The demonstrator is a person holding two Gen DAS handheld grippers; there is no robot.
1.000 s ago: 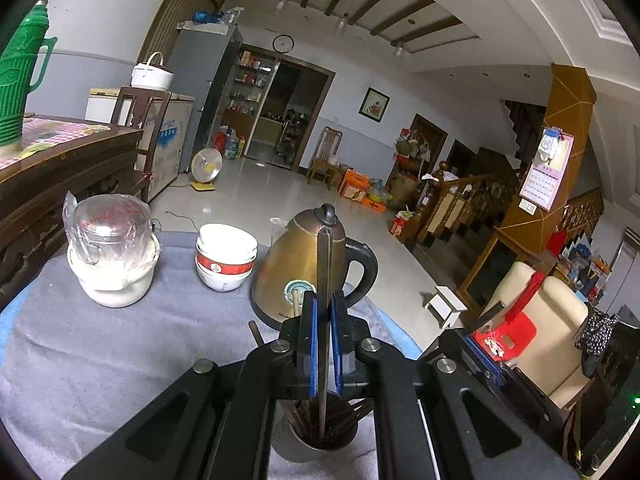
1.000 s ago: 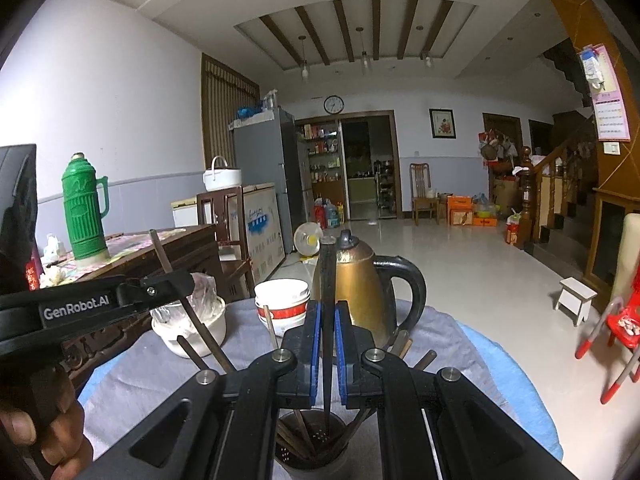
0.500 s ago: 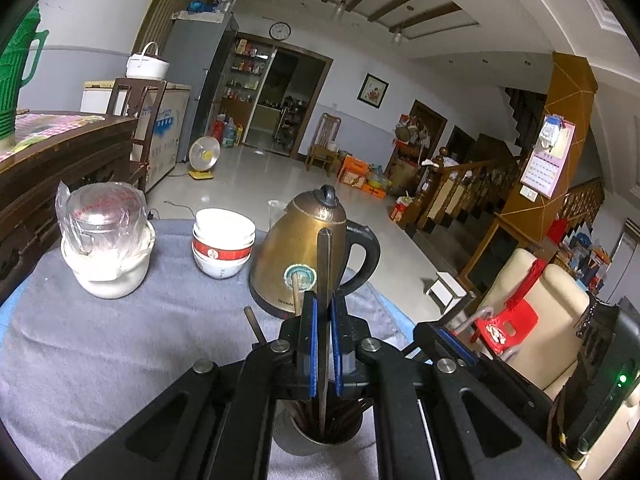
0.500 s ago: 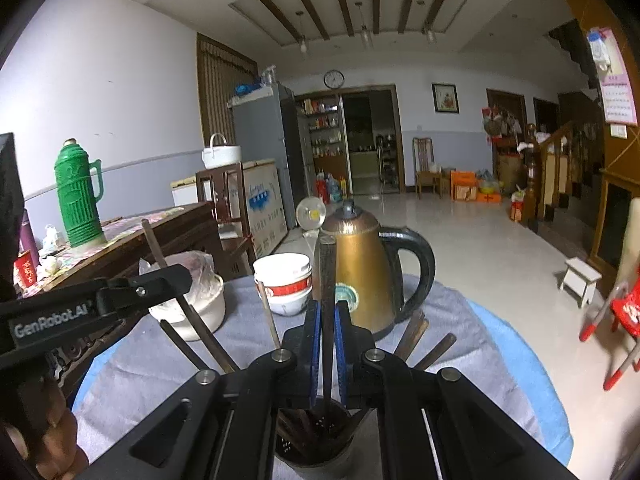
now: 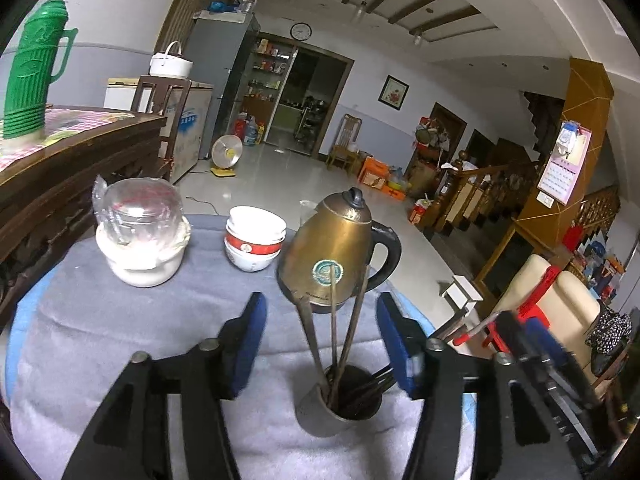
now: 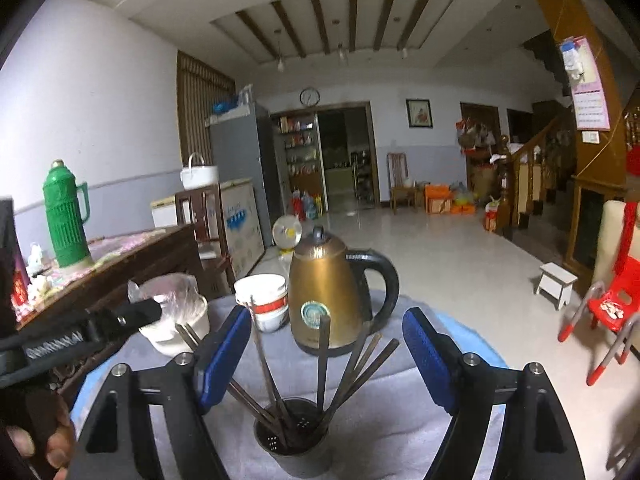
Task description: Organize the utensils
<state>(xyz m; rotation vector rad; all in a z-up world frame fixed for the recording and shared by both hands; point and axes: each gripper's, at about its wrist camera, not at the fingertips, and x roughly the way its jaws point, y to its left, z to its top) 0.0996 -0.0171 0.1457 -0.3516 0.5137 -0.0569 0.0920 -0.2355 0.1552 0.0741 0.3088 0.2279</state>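
A metal utensil cup (image 5: 338, 408) stands on the grey cloth, holding several dark chopsticks (image 5: 334, 320) that lean outward. It also shows in the right wrist view (image 6: 296, 444) with its chopsticks (image 6: 322, 356). My left gripper (image 5: 320, 344) is open and empty, its blue pads on either side of the chopsticks, just above the cup. My right gripper (image 6: 324, 356) is open and empty too, its jaws wide apart over the same cup. The left gripper's arm (image 6: 80, 332) shows at the left of the right wrist view.
A brass kettle (image 5: 340, 252) stands just behind the cup. Stacked white bowls (image 5: 254, 240) and a plastic-wrapped white pot (image 5: 140, 236) stand further left on the cloth (image 5: 120, 320). A dark wooden cabinet (image 5: 60, 160) with a green thermos (image 5: 32, 68) is at the left.
Both grippers were shut on a chopstick held upright over the cup. Both have opened wide, and the chopsticks now stand in the cup.
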